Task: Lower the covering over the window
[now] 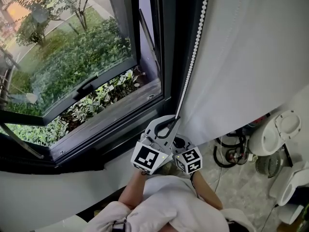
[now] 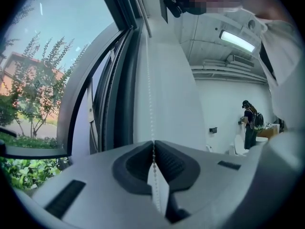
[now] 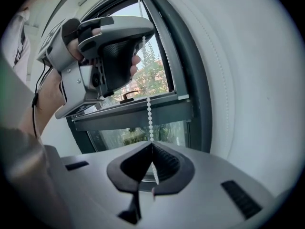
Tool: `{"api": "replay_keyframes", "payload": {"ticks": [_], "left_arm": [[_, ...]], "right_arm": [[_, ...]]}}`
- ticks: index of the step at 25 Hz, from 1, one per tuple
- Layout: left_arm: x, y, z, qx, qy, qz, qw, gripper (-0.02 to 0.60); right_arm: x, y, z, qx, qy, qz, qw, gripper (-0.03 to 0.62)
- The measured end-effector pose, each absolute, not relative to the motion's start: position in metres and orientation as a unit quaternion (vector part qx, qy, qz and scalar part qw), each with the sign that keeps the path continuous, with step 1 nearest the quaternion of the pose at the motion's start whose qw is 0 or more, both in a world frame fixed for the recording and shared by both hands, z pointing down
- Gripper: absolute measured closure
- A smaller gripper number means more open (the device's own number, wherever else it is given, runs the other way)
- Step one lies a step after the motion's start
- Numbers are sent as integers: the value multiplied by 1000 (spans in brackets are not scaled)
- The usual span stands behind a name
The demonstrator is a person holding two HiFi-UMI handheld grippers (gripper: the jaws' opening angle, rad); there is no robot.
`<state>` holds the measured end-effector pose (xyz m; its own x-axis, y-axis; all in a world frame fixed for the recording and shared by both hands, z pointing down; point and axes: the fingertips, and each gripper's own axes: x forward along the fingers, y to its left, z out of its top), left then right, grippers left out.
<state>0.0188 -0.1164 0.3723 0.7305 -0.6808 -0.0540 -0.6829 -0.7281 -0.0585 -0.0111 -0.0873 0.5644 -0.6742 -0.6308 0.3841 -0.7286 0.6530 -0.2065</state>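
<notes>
- Left tongs (image 2: 153,143): closed. The dark ribbed pads (image 2: 171,163) meet on the white bead chain (image 2: 149,94), which runs straight up from the pinch.
- Right tongs (image 3: 152,147): closed on the same bead chain. A short length of beads shows through the hollow behind the pinch.
- Relative position: in the right gripper view the left tongs grip the chain higher up, with a hand (image 3: 47,97) wrapped round their body. A bare run of beads separates the two grips.
- Head view: both tongs sit close together at the foot of the chain, just in front of the window sill (image 1: 111,122) near its right end.
- Bead chain, upper run: it rises at a slant along the left edge of the covering, beside the dark window frame (image 1: 166,47).
- Covering (image 1: 241,57): white fabric hanging to the right of the frame upright. In the head view its bottom edge ends above the clutter on the floor. The glazing left of the upright is uncovered.
- Sash (image 1: 87,88): tilted open, with green plants (image 1: 72,57) outside below it.
- Floor (image 1: 241,182), lower right of the head view: white appliances and coiled black cables (image 1: 231,153).
- Left gripper view, background: a person (image 2: 249,123) stands at the far wall, and a ceiling light (image 2: 237,40) is lit.
</notes>
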Motion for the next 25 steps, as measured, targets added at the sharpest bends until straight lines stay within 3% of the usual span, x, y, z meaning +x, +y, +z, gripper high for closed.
{"api": "replay_keyframes", "payload": {"ticks": [21,25], "left_arm": [[23,-114,431,-931,365,-21,-18,561],[21,-113,433,-929,368,-18,-20,561]], "right_arm": [[-4,-78,619,381,-884,181,204,594],[-5,-76,624,376,-884,174,215,565]]}}
